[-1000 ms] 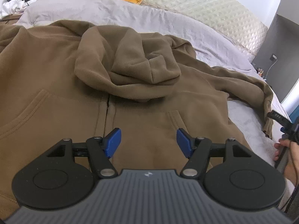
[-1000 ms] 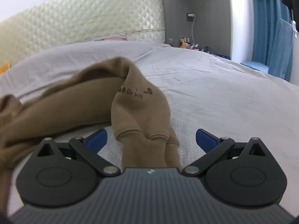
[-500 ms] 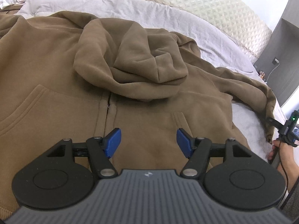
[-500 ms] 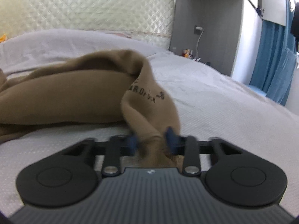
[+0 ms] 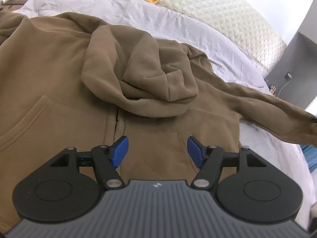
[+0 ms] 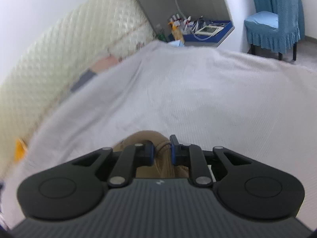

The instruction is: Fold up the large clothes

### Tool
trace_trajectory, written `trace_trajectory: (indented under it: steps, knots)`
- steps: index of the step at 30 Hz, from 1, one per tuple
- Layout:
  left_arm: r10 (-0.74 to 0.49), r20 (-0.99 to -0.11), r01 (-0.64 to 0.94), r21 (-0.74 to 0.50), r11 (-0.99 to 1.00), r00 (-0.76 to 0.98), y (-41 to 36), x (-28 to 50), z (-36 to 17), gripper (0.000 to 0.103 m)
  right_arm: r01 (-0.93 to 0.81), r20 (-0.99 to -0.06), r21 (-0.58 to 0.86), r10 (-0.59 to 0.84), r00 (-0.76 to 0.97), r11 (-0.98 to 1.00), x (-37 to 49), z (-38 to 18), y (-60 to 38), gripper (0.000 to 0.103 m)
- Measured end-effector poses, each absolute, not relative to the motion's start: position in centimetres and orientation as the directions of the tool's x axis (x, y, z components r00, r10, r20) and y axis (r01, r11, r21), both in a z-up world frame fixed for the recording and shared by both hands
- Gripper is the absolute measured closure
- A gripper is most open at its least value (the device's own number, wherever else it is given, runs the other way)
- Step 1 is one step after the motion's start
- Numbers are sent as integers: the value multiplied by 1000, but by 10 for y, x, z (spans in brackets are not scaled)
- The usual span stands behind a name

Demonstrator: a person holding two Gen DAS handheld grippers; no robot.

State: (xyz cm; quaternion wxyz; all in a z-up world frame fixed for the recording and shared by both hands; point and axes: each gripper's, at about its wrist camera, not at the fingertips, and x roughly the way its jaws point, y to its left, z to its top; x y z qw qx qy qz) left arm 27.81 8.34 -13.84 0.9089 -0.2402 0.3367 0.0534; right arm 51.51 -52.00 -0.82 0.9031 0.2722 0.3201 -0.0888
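The brown hoodie (image 5: pixel 59 75) is lying front-up across the bed (image 6: pixel 198 99), its hood (image 5: pixel 138 75) flopped down over the chest and covering the top of the zip, while one sleeve (image 5: pixel 267 109) is stretching out taut to the right, lifted off the grey cover. In the right wrist view the right claw (image 6: pixel 161 152) is closing on the cuff (image 6: pixel 146 140) of that sleeve, with brown fabric bunched between its blue pads, so it is gripping the sleeve end and carrying it. The left claw (image 5: pixel 157 151) is hovering over the lower front of the hoodie, just right of the zip line, its jaws standing apart with nothing between them and touching no cloth that I can see. The main risk, as I judge it, is that the body of the garment is not being pinned: with the sleeve already pulled tight, a further pull is likely to be dragging the whole hoodie sideways or rucking the shoulder instead of laying the sleeve neatly across the chest. The grip looks to be catching only the thick ribbed cuff, and a bulky bunch like that could be slipping out during a fast swing. The hood, sitting loose in a lump, could also be getting trapped under the sleeve and making the fold uneven.
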Motion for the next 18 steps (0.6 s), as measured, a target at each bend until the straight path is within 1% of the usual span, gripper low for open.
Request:
trace_trajectory:
  steps: [4,7,14,18]
  knots:
    - [-68,-628,-265,-422,867,775,93,278,-131,32,295,-615,424,34,788,856,511,50,-501,85]
    - [-78,-625,-258,-428,866,776,98,277,-126,32,216,-594,405,76,801,889,505,97,-463,85]
    - [-47,-612,-265,-409,873,790,122,262,-107,32,-35,-543,371,247,802,928,464,186,-337,85]
    - [-3,-554,-274,-417,867,833,143,239,-87,32,-178,-531,331,339,777,927,427,217,-256,85]
